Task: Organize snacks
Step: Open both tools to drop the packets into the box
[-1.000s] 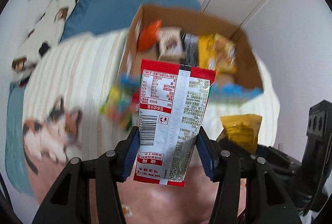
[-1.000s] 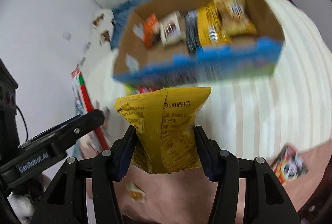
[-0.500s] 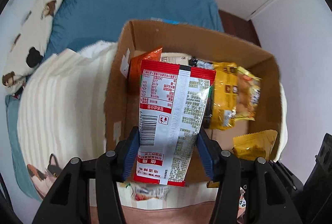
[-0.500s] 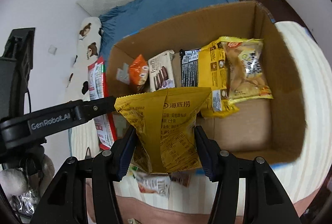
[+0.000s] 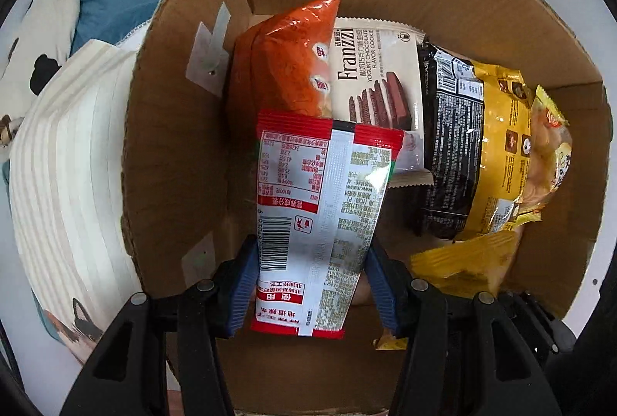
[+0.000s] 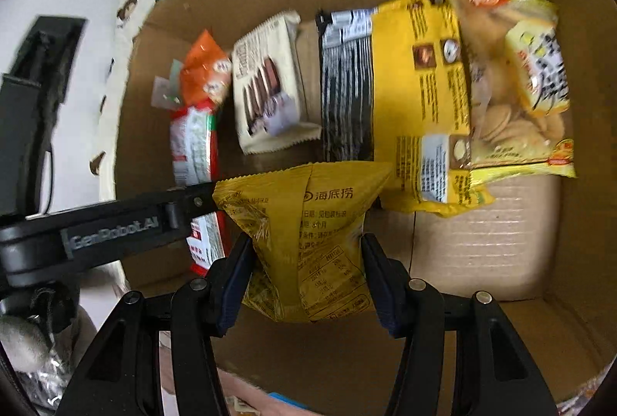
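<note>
The left hand-held gripper (image 5: 310,281) is clamping a glossy, flat red-and-silver packet (image 5: 322,208) over the corrugated cardboard box (image 5: 173,154). The right hand-held gripper (image 6: 306,277) is pinching a crinkly yellow foil pouch (image 6: 308,234) inside the same box, beside a shiny orange bag (image 5: 293,61).

I am seeing four packets lying side by side along the far wall inside the cardboard box (image 5: 173,130), the Franzzi cookie pack (image 5: 372,76) second from left. Both held packets are hanging nearer me, the left gripper's packet (image 5: 312,219) leftmost.

Matt cardboard box (image 5: 173,130), glossy packets (image 5: 300,69)
</note>
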`<state>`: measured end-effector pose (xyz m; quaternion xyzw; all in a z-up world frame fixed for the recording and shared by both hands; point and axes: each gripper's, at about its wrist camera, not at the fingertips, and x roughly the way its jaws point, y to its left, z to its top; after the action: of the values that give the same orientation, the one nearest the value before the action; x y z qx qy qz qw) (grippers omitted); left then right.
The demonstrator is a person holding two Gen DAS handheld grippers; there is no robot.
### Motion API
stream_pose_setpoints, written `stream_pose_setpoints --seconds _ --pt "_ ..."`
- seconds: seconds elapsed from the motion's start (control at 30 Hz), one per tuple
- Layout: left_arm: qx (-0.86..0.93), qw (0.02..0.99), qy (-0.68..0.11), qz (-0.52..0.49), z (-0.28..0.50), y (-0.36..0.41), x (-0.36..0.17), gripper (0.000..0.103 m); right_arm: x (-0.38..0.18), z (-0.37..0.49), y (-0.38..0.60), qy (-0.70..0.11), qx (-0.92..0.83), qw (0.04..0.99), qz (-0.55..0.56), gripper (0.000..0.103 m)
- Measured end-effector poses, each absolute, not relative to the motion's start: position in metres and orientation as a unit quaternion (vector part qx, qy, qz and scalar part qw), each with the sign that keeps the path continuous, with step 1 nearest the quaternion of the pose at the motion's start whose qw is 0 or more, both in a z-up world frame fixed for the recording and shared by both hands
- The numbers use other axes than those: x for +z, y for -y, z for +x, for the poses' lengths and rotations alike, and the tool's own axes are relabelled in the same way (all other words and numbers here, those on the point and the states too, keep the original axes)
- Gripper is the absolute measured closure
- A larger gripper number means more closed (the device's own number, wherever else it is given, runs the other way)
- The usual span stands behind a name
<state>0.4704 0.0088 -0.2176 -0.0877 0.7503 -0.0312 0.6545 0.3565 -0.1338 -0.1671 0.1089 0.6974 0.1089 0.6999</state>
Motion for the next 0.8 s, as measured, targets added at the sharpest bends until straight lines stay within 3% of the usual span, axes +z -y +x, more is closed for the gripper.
stream_pose_setpoints --seconds 0.07,0.13,0.17,0.2,0.23,0.8 --pt "-0.034 0.654 -0.75 -0.091 0.47 -0.007 -0.217 0.05 -0.178 0.358 0.132 -0.714 0.102 0.684 0.109 0.037" --pt "-0.039 0.657 -0.746 -0.099 0.47 -0.006 -0.215 0.042 -0.186 0.359 0.129 -0.724 0.096 0.674 0.109 0.018" --pt "-0.038 0.66 -0.744 -0.096 0.471 -0.006 -0.214 0.027 -0.188 0.358 0.13 -0.725 0.095 0.673 0.109 0.007" --pt "-0.037 0.664 -0.741 -0.093 0.471 -0.005 -0.212 0.008 -0.187 0.358 0.129 -0.723 0.094 0.676 0.107 0.007" --pt "-0.035 0.671 -0.735 -0.092 0.47 -0.005 -0.208 0.006 -0.186 0.359 0.13 -0.722 0.091 0.678 0.103 0.007" --pt "-0.027 0.71 -0.697 -0.094 0.441 -0.017 -0.163 0.006 -0.147 0.356 0.151 -0.68 0.054 0.729 0.056 0.005"
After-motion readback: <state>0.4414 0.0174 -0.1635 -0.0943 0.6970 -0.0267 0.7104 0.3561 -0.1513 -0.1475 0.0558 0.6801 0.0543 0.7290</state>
